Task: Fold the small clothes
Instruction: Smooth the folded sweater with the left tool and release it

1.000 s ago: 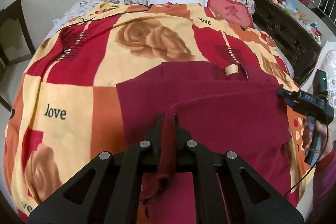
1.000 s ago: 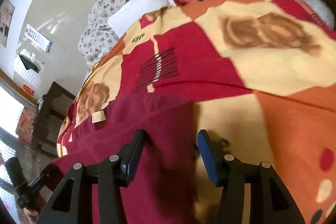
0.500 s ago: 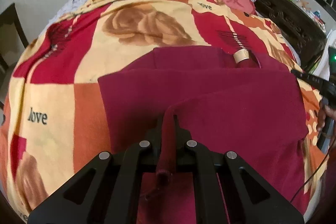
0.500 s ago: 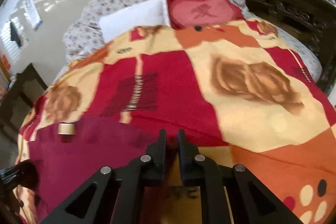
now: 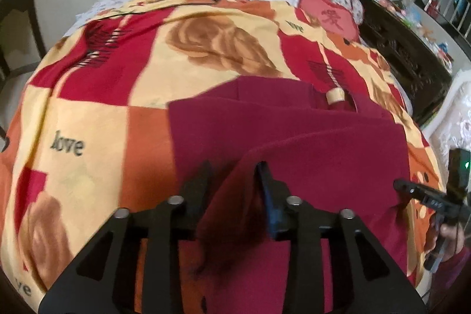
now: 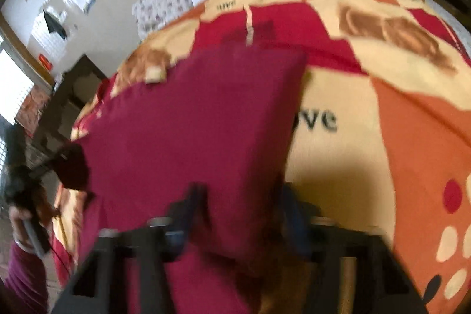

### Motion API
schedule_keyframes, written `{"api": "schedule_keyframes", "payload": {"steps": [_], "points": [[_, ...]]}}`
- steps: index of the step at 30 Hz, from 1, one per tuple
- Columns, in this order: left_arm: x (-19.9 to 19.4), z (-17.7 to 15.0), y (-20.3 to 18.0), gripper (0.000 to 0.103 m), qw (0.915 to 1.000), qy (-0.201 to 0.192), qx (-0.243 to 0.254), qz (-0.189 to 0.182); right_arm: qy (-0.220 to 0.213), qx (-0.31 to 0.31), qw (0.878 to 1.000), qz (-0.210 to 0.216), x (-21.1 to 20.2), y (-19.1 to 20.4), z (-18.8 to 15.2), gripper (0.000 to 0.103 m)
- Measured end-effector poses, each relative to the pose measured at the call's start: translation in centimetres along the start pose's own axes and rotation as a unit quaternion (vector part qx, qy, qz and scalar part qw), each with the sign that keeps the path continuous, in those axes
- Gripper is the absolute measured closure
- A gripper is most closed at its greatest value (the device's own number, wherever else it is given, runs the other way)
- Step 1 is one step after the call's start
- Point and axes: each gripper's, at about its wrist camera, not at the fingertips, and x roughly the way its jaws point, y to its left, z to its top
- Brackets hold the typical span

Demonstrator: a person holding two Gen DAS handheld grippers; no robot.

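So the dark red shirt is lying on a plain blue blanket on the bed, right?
Not quite. The dark red shirt is lying on the bed, but the blanket is not plain blue: it is patterned in red, orange and cream, with roses and the word "love". The left wrist view shows it.

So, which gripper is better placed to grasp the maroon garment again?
Probably left. Both jaws have just been opening with the maroon garment between them, but the left gripper straddles a raised fold; the right gripper looks blurred.

— Matt maroon cloth garment point(image 5: 309, 143), soft, with a papery tan label point(image 5: 335, 96) at one o'clock?
— Yes. Fleecy printed blanket point(image 5: 97, 122) underneath; matt black plastic fingers point(image 5: 203, 181), shiny metal bolts point(image 5: 176, 199).
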Motion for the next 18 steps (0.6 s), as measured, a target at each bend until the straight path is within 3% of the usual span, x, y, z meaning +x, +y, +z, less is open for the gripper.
{"api": "schedule_keyframes", "payload": {"steps": [2, 6, 9, 13, 18], "points": [[-0.6, 0.0, 0.6, 0.064, 0.9998, -0.008, 0.000, 0.017, -0.017, -0.010, 1.000, -0.013, -1.0, -0.1, 0.1, 0.093], [-0.8, 0.1, 1.9, 0.064, 0.9996, -0.009, -0.019, 0.020, -0.027, -0.016, 0.995, -0.091, -0.9, -1.5, 0.6, 0.094], [-0.8, -0.3, 1.8, 0.064, 0.9995, -0.007, -0.030, 0.011, -0.022, 0.010, 0.997, -0.074, -0.4, -2.7, 0.4, 0.095], [-1.1, -1.1, 0.5, 0.064, 0.9999, -0.010, -0.007, 0.006, -0.055, 0.037, 0.996, -0.067, -3.7, -2.8, 0.3, 0.093], [0.6, -1.9, -0.6, 0.064, 0.9996, 0.001, 0.016, 0.024, -0.058, 0.006, 0.998, -0.029, -5.2, -0.1, -0.1, 0.093]]}}
